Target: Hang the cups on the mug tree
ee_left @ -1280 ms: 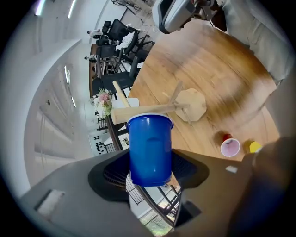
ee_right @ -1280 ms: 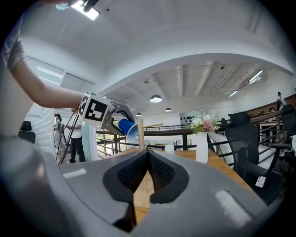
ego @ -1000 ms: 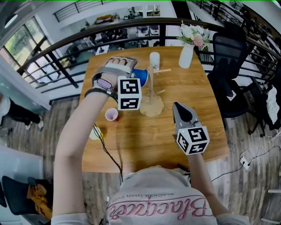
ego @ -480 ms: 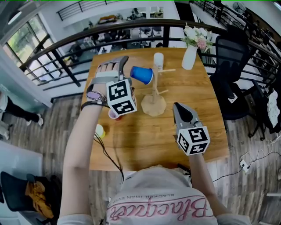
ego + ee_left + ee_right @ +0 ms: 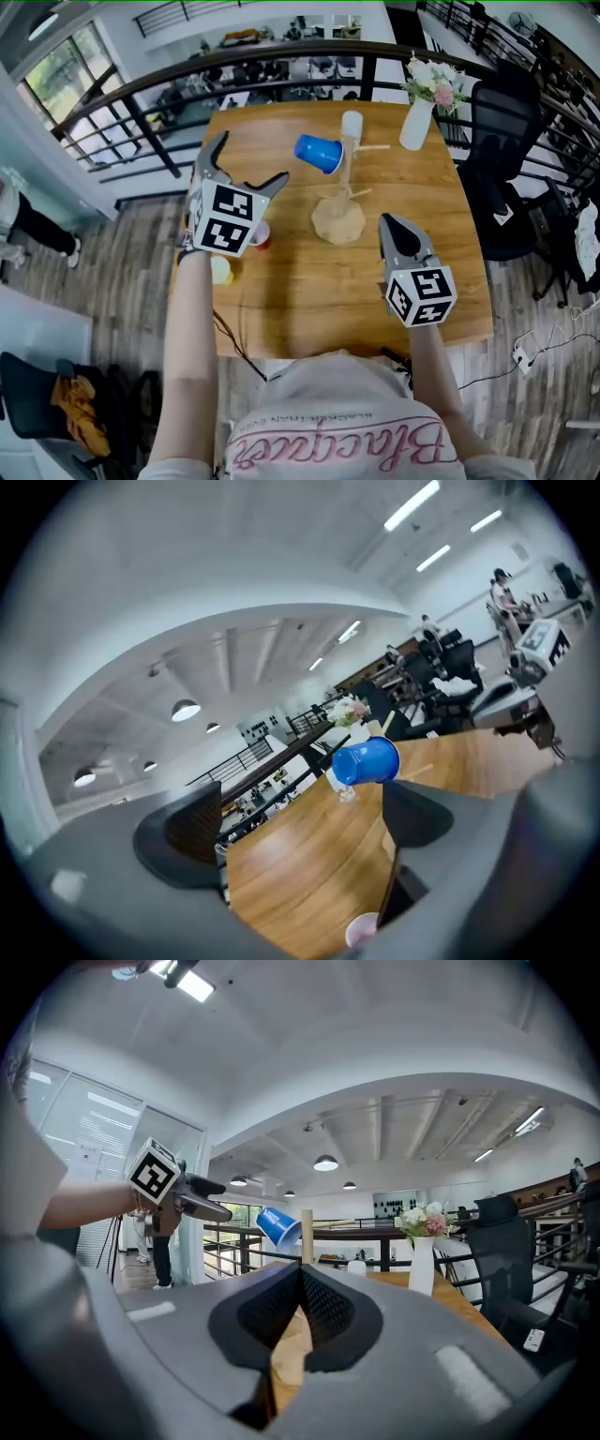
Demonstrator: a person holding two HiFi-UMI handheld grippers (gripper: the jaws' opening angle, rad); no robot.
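Currently the wooden table (image 5: 281, 309) has its widest bare stretch along the near edge, between the two grippers and in front of the mug tree (image 5: 348, 183), which stands about mid-table. A dark railing (image 5: 281, 66) runs just beyond the far edge, an office chair (image 5: 502, 112) sits off the right edge, and plank floor (image 5: 122, 281) lies open past the left edge. The left gripper (image 5: 248, 159) hovers over the left part of the table, well apart from the tree; its jaws have just been closing a little yet stand spread wide, with only bare tabletop between them. The right gripper (image 5: 390, 223) hangs over the near right part, pads pressed together at the tips and holding nothing. The blue cup (image 5: 319, 153) hangs tilted on a peg on the tree's left side, clear of the tabletop. A pale cup (image 5: 352, 124) stands on the table behind the tree. The pink cup (image 5: 360, 933) stands mouth up under the left gripper. A yellow cup (image 5: 221, 271) sits right at the left edge; on or off the table, cannot tell. The white vase (image 5: 417, 127) at the far right holds flowers (image 5: 433, 84).
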